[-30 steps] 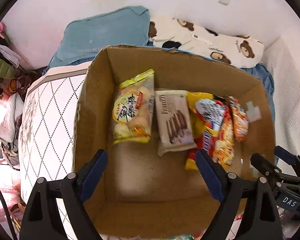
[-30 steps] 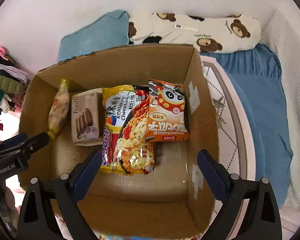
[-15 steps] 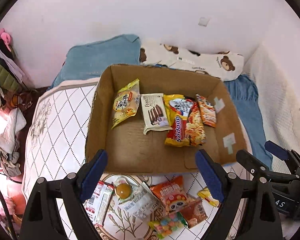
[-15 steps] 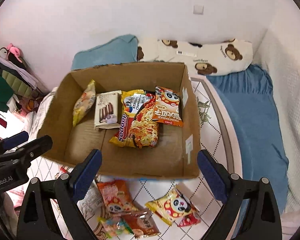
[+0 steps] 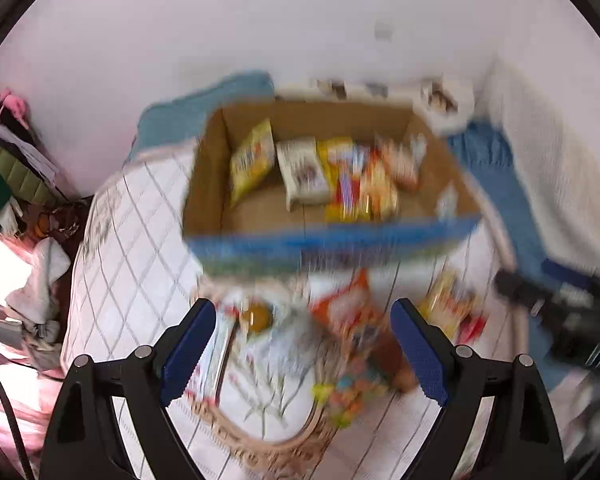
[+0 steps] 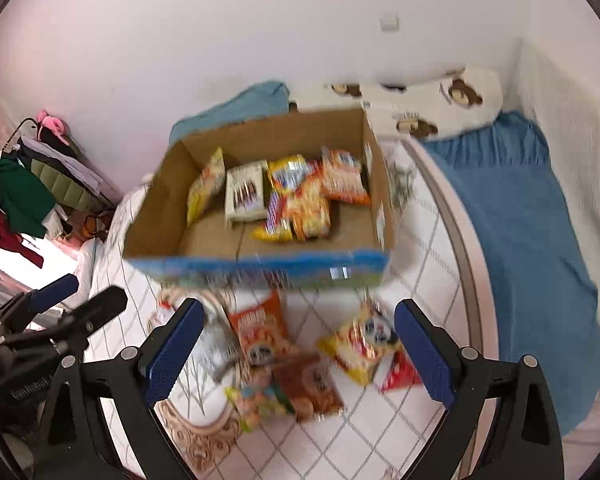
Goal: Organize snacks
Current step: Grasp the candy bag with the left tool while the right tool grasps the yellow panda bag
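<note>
Four packets lie in the box (image 6: pixel 260 216) ahead; your wide-open, empty left gripper (image 5: pixel 300 354) and right gripper (image 6: pixel 300 354) hover over the loose snacks (image 6: pixel 300 368) left to pack.

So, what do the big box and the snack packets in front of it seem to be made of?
The box looks like brown corrugated cardboard: matte, creased floor, thin raw edges, and a blue printed outer face. The orange packet and the yellow packet look like thin printed plastic film: glossy, crinkled, brightly coloured. The blur leaves foil lining open.
</note>
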A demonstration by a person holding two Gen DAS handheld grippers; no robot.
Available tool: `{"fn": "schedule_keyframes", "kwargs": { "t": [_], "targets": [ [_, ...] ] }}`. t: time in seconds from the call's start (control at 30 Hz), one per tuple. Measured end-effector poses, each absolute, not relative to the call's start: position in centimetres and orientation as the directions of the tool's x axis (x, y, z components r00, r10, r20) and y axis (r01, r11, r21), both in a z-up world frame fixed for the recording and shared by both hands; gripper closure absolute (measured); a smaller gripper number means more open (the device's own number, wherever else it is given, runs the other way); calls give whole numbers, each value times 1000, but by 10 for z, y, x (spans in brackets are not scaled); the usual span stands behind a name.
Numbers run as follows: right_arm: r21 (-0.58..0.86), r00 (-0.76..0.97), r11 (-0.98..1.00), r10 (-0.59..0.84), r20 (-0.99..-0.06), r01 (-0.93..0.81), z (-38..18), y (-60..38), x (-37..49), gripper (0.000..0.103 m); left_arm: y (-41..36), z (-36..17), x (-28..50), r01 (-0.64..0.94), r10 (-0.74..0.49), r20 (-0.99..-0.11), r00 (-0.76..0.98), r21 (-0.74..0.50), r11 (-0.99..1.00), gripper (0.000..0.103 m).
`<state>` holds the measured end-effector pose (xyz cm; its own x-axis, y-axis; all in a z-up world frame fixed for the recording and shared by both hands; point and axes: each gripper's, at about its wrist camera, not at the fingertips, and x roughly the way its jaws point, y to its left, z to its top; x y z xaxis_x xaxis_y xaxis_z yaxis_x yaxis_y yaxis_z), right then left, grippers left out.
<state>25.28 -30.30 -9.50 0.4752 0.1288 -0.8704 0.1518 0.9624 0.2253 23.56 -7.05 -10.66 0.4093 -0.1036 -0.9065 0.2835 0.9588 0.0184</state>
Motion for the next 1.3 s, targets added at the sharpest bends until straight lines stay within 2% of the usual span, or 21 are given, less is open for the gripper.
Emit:
{"fn": "schedule_keyframes", "kwargs": {
  "t": [0.1,0.13,0.2,0.33,0.43,0.47,0.5,0.53,0.57,0.6,0.87,0.9,0.97,1.03,1.3],
  "targets": [
    [250,426,948,147,-893,196,-128,-320,238,8,-80,-158,221,331,-77,-955,287,23,943,13],
    [255,407,943,151,-901,213,-138,-325,234,20,-83,-172,218,350,-64,-965,256,31,936,13],
    [261,362,934,162,-918,245,-159,-336,228,30,-98,-212,210,422,-24,-985,173,52,905,13],
    [277,324,912,175,-930,304,-186,-354,221,30,-128,-266,199,571,39,-996,80,78,817,13],
    [285,306,898,182,-934,336,-201,-363,226,30,-149,-297,195,667,104,-992,76,128,734,13],
    [290,303,892,186,-935,346,-206,-364,230,30,-152,-302,195,672,102,-992,80,129,729,20],
    [292,296,890,191,-936,349,-211,-364,234,30,-153,-305,196,661,82,-993,83,117,741,27],
    [294,292,887,193,-937,357,-216,-362,240,30,-151,-305,197,646,76,-994,84,113,755,29],
    [299,285,882,200,-937,364,-224,-360,247,30,-149,-305,197,625,59,-995,75,93,775,37],
    [302,276,879,206,-939,370,-231,-358,254,30,-144,-304,199,593,40,-997,65,71,802,39],
    [316,234,829,230,-945,462,-283,-338,295,32,-75,-308,197,135,-126,-988,-91,-137,981,39],
    [301,231,836,216,-949,458,-285,-336,298,39,-68,-308,196,86,-144,-985,-98,-153,985,39],
    [276,216,858,198,-956,434,-287,-334,302,43,-54,-311,193,11,-181,-978,-107,-183,983,39],
    [262,198,883,197,-960,389,-285,-331,303,47,-48,-315,190,-17,-202,-972,-122,-201,979,39],
    [177,19,979,176,-984,100,-267,-311,256,48,-43,-330,187,42,-184,-971,-150,-192,980,36]
  ]
}}
